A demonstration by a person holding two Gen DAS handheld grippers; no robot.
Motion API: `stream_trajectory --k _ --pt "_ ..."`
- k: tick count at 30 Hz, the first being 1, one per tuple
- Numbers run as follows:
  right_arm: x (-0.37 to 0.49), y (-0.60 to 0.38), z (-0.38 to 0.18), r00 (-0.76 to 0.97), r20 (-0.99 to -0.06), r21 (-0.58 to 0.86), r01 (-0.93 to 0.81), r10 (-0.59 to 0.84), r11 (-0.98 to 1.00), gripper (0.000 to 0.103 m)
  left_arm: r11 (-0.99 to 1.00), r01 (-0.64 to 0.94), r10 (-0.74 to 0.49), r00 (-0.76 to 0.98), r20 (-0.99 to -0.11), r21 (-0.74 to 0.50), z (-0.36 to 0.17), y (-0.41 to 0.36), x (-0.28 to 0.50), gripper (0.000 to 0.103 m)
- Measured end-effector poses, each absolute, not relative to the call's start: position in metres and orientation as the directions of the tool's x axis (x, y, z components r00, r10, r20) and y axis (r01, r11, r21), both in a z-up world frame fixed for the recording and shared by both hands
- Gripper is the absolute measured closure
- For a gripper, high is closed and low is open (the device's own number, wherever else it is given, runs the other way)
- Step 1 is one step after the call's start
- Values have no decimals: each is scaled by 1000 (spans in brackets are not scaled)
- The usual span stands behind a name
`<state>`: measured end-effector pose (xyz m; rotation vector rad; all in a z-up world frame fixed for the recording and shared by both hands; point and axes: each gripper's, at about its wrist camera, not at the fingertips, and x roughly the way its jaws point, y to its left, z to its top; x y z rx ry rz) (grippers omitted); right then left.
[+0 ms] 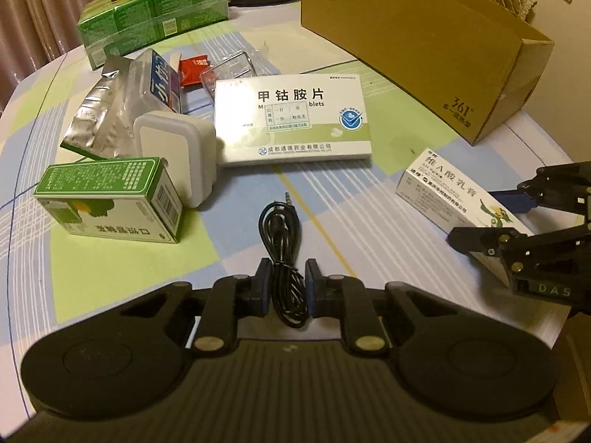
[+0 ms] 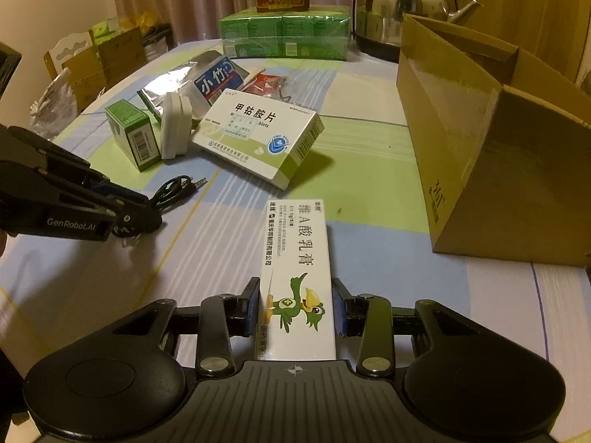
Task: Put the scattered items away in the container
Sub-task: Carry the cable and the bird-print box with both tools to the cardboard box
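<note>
A coiled black audio cable point(image 1: 280, 229) lies on the checked tablecloth, and my left gripper point(image 1: 288, 288) is shut on its near end, a blue pad on each side. The right wrist view shows the same gripper point(image 2: 147, 217) low at the left, over the cable point(image 2: 173, 188). My right gripper point(image 2: 297, 306) is shut on a long white ointment box point(image 2: 295, 243) with a green bird on it, gripping its near end. That box point(image 1: 443, 192) and the right gripper point(image 1: 491, 214) show at the right in the left wrist view. The open cardboard box point(image 2: 480, 147) stands to the right.
Left of centre lie a white-green tablet box point(image 1: 291, 118), a white plug adapter point(image 1: 173, 155), a small green carton point(image 1: 110, 199), a foil pouch point(image 1: 99, 118) and a blue packet point(image 1: 162, 85). Green wrapped packs point(image 2: 284, 33) and a steel kettle point(image 2: 402, 7) stand at the back.
</note>
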<state>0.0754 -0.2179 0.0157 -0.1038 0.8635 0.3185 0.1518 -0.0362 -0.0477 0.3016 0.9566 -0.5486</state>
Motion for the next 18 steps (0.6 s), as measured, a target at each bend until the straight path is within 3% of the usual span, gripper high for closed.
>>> stream_trajectory --k 7,9,18 --pt "73 -218 16 605 -759 47 -314 238 948 68 836 549 -305 467 -830 1 -49 -38 161 83" --pt "73 -219 16 606 -758 51 -311 240 949 68 836 549 -298 460 -836 4 -48 -40 163 89" --pt "71 -222 29 634 -732 52 -313 250 948 68 855 519 -288 475 -831 0 -35 -36 151 91"
